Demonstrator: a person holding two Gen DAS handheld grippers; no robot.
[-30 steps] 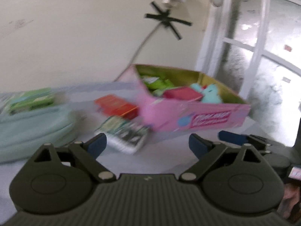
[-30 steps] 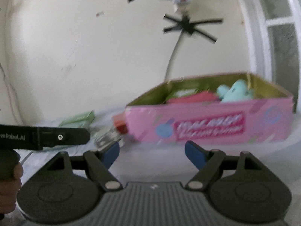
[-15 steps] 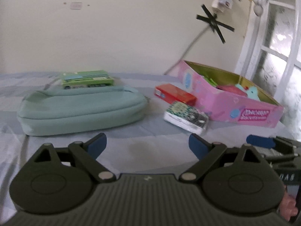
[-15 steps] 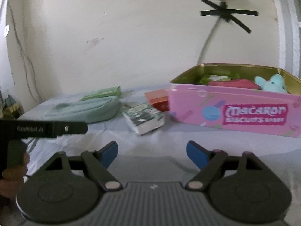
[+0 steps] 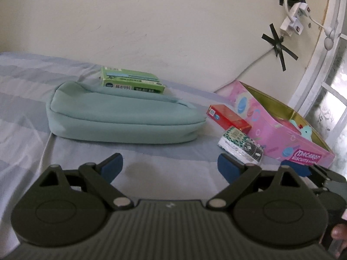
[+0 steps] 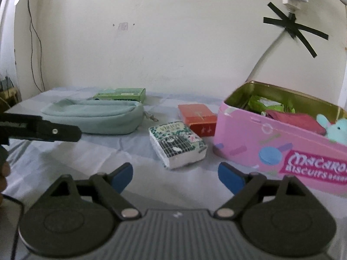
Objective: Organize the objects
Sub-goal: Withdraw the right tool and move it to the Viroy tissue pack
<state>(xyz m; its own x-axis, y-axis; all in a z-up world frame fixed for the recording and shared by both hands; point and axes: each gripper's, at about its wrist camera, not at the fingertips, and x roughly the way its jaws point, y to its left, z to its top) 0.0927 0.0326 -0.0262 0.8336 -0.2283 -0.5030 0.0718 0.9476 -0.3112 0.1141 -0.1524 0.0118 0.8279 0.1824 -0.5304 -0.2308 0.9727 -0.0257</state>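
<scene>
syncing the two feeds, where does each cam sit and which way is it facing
Left wrist: on the left gripper, low over the bed, facing the pouch; open fingers and the right gripper's tip at right show.
Right wrist: on the right gripper, facing the tissue pack and tin; open fingers, left gripper at left.
Shared: pouch, green box, red box, tissue pack, tin.

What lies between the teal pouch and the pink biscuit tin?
Between teal pouch and pink tin lie a red box and a tissue pack, clearest in the right wrist view.
</scene>
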